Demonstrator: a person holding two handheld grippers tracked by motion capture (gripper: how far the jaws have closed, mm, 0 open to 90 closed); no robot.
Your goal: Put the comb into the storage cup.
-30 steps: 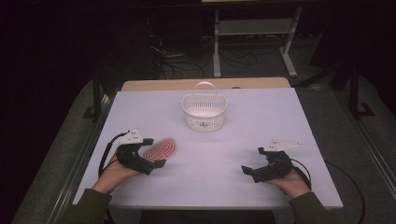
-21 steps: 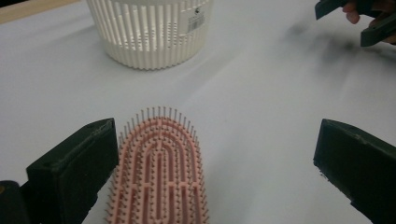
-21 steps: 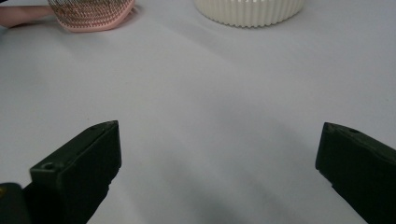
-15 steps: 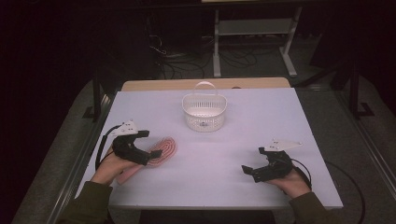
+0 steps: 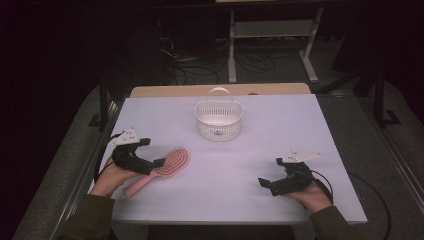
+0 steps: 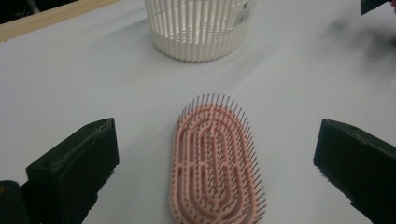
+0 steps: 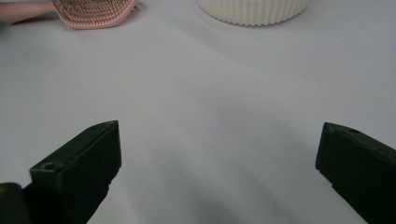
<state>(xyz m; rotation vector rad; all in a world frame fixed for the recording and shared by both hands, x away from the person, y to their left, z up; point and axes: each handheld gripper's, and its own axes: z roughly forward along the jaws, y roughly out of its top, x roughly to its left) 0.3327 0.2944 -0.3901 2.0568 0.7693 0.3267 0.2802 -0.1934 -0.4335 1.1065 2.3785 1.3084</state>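
A pink hairbrush (image 5: 172, 161) lies bristles up on the white table (image 5: 280, 130), left of centre, with its handle pointing toward the front edge. My left gripper (image 5: 156, 163) hovers at the near end of the brush head, open. In the left gripper view the brush head (image 6: 217, 163) lies between the wide-apart jaws of the left gripper (image 6: 217, 135), and neither jaw touches it. My right gripper (image 5: 265, 183) rests open near the front right of the table. In the right gripper view the right gripper (image 7: 219, 135) has only bare tabletop between its jaws.
A white slatted basket (image 5: 218, 120) with a raised handle stands at the back centre of the table; it also appears as the basket (image 6: 201, 28) beyond the brush. A wooden strip (image 5: 220, 90) runs along the far edge. Dark floor with cables and a desk frame lies beyond.
My left gripper has drawn back to the left, off the brush head toward its near end, uncovering the handle. The brush and the right gripper have stayed put.
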